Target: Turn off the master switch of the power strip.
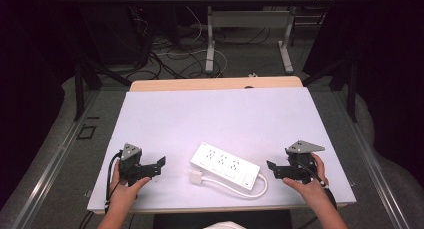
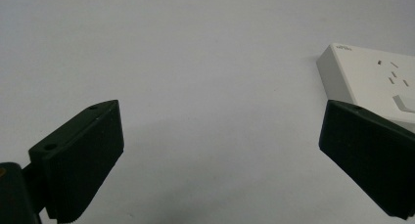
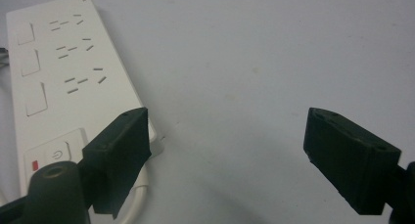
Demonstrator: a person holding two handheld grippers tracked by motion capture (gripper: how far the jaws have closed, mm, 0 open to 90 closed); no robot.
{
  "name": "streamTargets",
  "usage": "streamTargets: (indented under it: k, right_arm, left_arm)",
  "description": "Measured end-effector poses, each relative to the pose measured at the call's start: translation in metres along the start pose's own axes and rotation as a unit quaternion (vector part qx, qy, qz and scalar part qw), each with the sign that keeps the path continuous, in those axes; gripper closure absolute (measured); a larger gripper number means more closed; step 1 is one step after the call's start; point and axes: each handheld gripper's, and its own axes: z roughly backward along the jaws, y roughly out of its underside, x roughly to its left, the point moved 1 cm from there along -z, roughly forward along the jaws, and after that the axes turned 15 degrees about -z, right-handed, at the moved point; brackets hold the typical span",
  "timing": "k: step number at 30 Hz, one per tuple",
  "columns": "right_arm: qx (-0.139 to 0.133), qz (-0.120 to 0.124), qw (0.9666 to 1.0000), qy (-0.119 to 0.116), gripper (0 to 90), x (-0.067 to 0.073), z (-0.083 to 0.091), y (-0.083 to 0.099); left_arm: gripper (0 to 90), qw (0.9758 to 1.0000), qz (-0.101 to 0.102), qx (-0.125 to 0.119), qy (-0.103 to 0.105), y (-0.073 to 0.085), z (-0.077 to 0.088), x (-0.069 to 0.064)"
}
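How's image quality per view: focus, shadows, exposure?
High view: table evenly lit, surroundings near black, power strip slightly soft. Left gripper view: jaws blurred up close, soft shadow beneath them. Right gripper view: power strip's sockets fairly crisp, near jaws soft, faint shadow below.

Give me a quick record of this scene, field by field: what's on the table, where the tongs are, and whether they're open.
surface: white table
object: white power strip, lying flat between the two tongs
cable: white cord looping along the strip's near side, ending at a white plug
left tongs: open, hand-held, nothing between the jaws
right tongs: open, hand-held, nothing between the jaws
contact: neither touches the strip
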Motion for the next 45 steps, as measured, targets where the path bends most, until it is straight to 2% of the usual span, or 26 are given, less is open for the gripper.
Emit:
streamTargets:
  k: [5,12,18,23,26,28,32,33,38,44,45]
  right_arm:
    - [-0.005,0.002,1.0,0.0,18.5,0.004,0.001,0.0]
    - [0.004,0.005,0.9999,-0.009,19.7,0.011,-0.001,0.001]
    - [0.002,0.0,0.9999,-0.017,25.5,0.017,0.0,0.001]
    - [0.003,0.004,0.9998,-0.022,29.7,0.022,0.0,0.001]
    - [0.004,0.006,0.9997,-0.024,34.2,0.025,0.0,0.001]
    - [0.009,0.001,0.9996,-0.027,40.6,0.027,0.001,0.001]
    - [0.011,0.003,0.9995,-0.029,45.2,0.029,0.0,0.002]
    - [0.015,0.003,0.9994,-0.032,47.9,0.031,-0.001,0.003]
    - [0.029,-0.003,0.9988,-0.039,59.3,0.033,-0.004,0.005]
    - [0.06,0.002,0.9965,-0.057,73.5,0.038,-0.011,0.008]
    - [0.06,0.002,0.9965,-0.057,73.5,0.038,-0.011,0.008]
  left_arm:
    - [2.9,1.0,-0.002,0.0,-0.002,0.0,0.0,0.0]
    - [3.2,0.9999,-0.001,0.002,-0.012,0.0,0.0,0.0]
    - [3.6,0.9997,-0.002,0.011,-0.02,0.0,0.0,0.0]
    - [3.6,0.9992,-0.007,0.017,-0.035,0.0,0.0,0.0]
    - [3.8,0.9989,-0.007,0.019,-0.042,0.0,0.0,0.0]
    - [4.2,0.9987,-0.005,0.02,-0.046,0.0,0.0,0.001]
    - [4.5,0.9985,-0.001,0.021,-0.051,0.001,0.0,0.002]
    - [4.8,0.9982,-0.004,0.028,-0.052,0.001,0.001,0.004]
    - [6.5,0.9976,-0.003,0.025,-0.064,0.001,0.002,0.005]
    - [6.5,0.9973,-0.001,0.029,-0.067,0.002,0.001,0.006]
    - [6.5,0.9973,-0.002,0.03,-0.067,0.002,0.001,0.006]
